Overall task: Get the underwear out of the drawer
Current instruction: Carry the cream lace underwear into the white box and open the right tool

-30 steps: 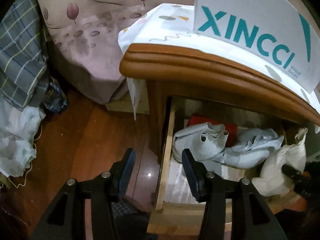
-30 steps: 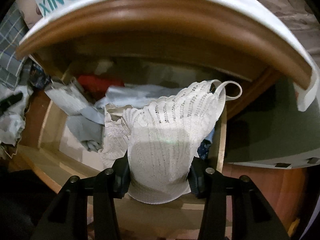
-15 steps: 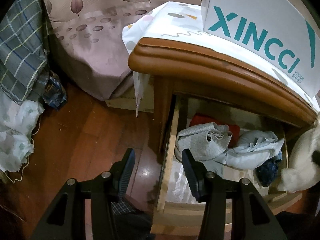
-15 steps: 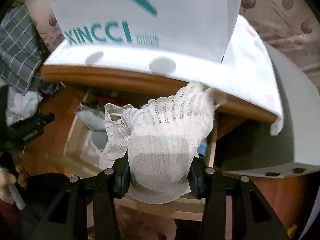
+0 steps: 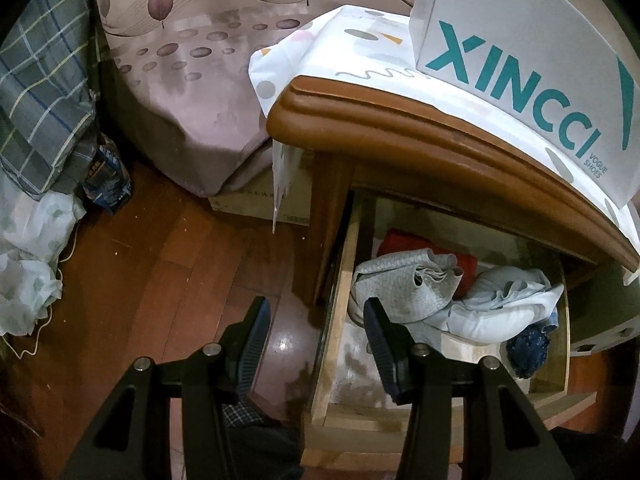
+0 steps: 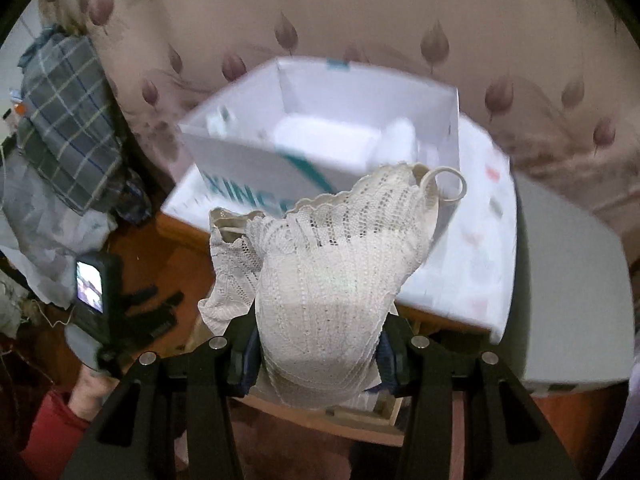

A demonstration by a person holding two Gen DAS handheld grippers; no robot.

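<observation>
My right gripper is shut on a white lace underwear piece and holds it high above the nightstand, in front of the open white shoe box. The open wooden drawer shows in the left wrist view, with grey, pale blue, red and dark blue garments inside. My left gripper is open and empty, above the drawer's left edge and the floor.
A white XINCCI shoe box stands on the cloth-covered wooden nightstand. A bed with a leaf-print sheet is to the left. Plaid cloth and white bags lie on the wooden floor.
My right gripper has risen out of the drawer with the lace underwear, up above the nightstand top. The left gripper has drawn back a little and stays open.
</observation>
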